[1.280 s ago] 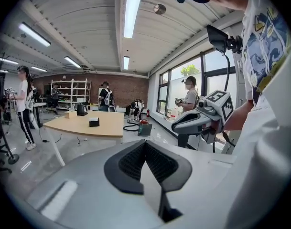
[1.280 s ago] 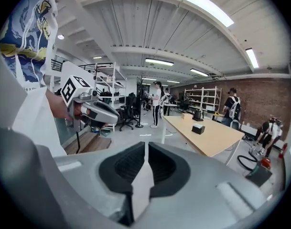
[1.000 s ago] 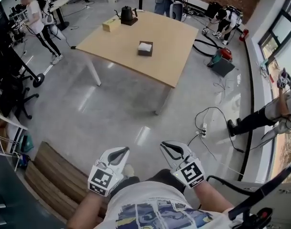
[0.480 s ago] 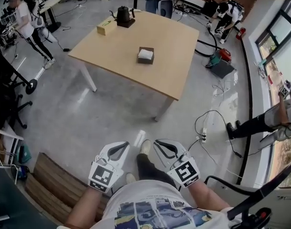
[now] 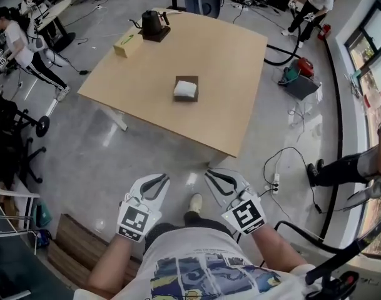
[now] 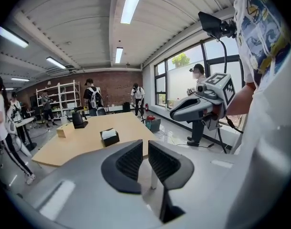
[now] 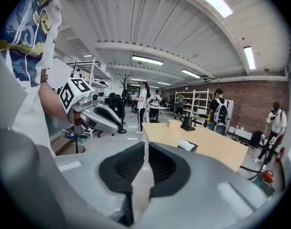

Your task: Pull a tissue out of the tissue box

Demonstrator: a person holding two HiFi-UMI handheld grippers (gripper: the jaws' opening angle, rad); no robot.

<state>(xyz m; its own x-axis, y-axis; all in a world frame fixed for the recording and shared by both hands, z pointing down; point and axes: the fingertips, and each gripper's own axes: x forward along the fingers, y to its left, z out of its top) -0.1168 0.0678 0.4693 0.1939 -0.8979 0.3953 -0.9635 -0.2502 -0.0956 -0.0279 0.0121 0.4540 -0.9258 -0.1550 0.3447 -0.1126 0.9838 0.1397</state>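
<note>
As the head view has it: left gripper (image 5: 160, 181) and right gripper (image 5: 212, 175) are held low and side by side at the person's body, neither carrying anything. The tissue box (image 5: 186, 89) sits on the table (image 5: 231, 61), well ahead of both pairs of jaws, with a white tissue (image 5: 185, 90) showing at its top.
Left gripper view: the jaws stand a narrow slit apart, having just been opening, with nothing between them. The box lies beyond the tips, slightly left and well apart.
Right gripper view: the jaws are closed together with tips meeting, and empty. The box lies beyond the tips, to their right and well apart.
Step in hand: the approach, I'd judge; no pull has begun.
Doing it well: bring one gripper over the box and spread its jaws wider than the raised fold. Pinch tissue only, not the rim, and draw straight up. The box looks light, so the other gripper might steady it.
Head view only: a kettle (image 5: 151, 22) and a tan box (image 5: 126, 44) beyond the tissue box, left of the jaws.
Gripper views only: each pair's true gap, and the other gripper off to one side.
</note>
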